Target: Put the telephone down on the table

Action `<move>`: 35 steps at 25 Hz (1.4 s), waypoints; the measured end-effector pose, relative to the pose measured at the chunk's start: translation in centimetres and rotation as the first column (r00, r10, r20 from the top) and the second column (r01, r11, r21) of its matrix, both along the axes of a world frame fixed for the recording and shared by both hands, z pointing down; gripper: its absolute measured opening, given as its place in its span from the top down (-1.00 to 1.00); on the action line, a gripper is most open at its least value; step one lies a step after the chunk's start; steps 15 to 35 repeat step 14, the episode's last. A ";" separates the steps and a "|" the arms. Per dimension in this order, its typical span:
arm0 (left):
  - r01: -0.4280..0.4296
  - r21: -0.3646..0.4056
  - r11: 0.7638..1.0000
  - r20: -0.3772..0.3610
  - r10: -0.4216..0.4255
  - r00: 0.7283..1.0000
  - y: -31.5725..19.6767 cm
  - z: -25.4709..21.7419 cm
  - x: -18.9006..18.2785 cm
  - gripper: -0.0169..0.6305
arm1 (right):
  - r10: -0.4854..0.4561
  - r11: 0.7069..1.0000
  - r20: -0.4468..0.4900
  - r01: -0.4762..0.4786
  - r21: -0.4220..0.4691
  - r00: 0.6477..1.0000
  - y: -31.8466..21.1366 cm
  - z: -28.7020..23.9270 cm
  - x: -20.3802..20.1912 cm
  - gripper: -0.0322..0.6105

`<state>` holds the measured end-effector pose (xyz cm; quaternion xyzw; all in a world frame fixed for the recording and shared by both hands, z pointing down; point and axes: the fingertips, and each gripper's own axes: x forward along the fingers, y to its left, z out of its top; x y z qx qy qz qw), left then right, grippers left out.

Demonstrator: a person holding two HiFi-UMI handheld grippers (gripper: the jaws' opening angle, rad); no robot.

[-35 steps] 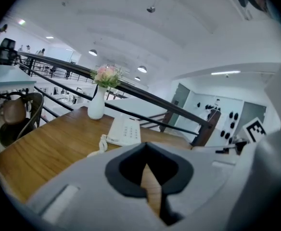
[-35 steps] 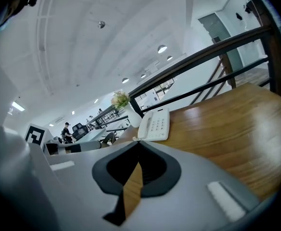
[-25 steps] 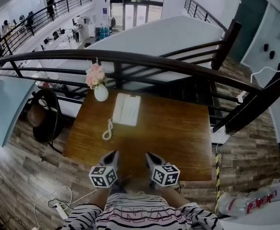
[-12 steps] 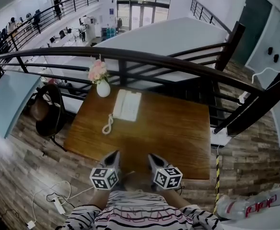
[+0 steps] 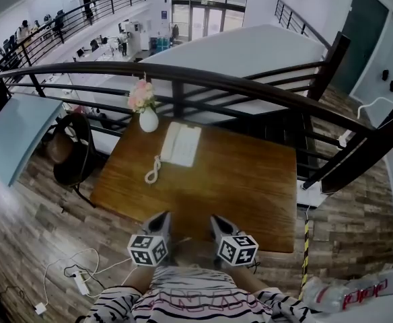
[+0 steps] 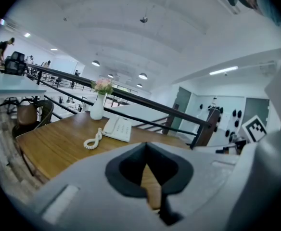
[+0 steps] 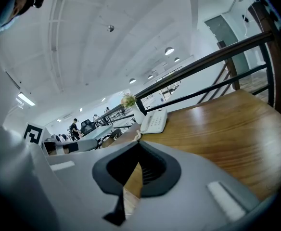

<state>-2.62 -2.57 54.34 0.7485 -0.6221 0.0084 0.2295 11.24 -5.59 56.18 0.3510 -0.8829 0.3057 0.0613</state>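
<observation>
A white telephone (image 5: 182, 144) lies on the far left part of the wooden table (image 5: 250, 187), its coiled cord (image 5: 153, 170) trailing toward me. The left gripper view shows the telephone (image 6: 117, 128) and cord (image 6: 92, 139) ahead, and the right gripper view shows the telephone (image 7: 154, 121) farther off. My left gripper (image 5: 161, 219) and right gripper (image 5: 217, 222) hover side by side at the table's near edge, both shut and empty, well short of the phone.
A white vase with pink flowers (image 5: 147, 113) stands at the table's far left corner, beside the phone. A dark railing (image 5: 250, 86) runs behind the table. A chair (image 5: 68, 157) sits left of the table. Cables and a power strip (image 5: 79, 284) lie on the floor.
Both grippers have pulled back slightly toward the near edge together; the table and phone sit a bit farther off in the head view. The jaws stayed shut.
</observation>
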 end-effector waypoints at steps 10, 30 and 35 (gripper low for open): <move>0.010 0.001 1.000 -0.004 -0.010 1.000 0.4 -0.4 1.1 0.94 | -0.022 1.000 -0.008 0.022 0.012 1.000 0.1 -0.4 0.7 0.90; 0.008 0.003 1.000 -0.004 -0.008 1.000 0.1 -0.3 1.5 0.94 | -0.023 1.000 -0.011 0.024 0.014 1.000 -0.2 -0.4 1.0 0.90; 0.008 0.003 1.000 -0.004 -0.008 1.000 0.1 -0.3 1.5 0.94 | -0.023 1.000 -0.011 0.024 0.014 1.000 -0.2 -0.4 1.0 0.90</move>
